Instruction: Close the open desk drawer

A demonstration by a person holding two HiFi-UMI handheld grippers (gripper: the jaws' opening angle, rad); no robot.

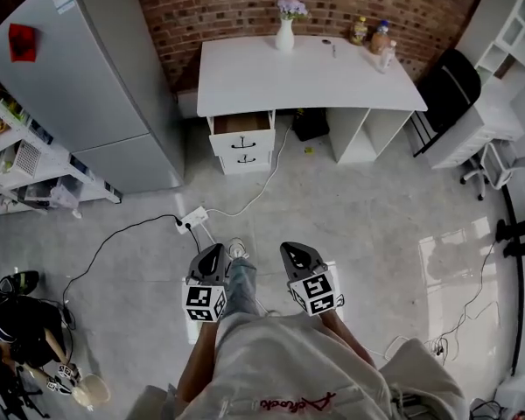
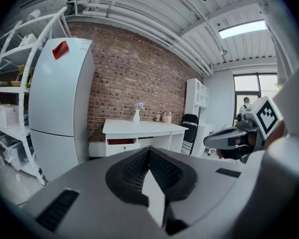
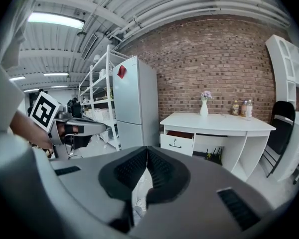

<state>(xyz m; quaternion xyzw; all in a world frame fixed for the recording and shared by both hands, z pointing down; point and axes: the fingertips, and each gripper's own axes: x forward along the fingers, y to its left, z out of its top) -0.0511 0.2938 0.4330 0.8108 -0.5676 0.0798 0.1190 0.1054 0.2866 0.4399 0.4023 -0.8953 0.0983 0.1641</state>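
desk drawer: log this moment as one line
top drawer: open | left tongs: shut, empty | right tongs: shut, empty | desk: across the floor, untouched

- Grey plastic left gripper (image 1: 213,252), black ribbed pads (image 2: 163,170), black-and-white square-marker cube (image 1: 206,303).
- Matching grey right gripper (image 1: 295,252).
- Cream top (image 1: 280,361) with red script; blue jeans (image 1: 241,285).

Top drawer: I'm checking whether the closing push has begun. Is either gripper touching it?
Apart. The head view shows a wide stretch of floor between the open top drawer and both the left gripper and the right gripper.
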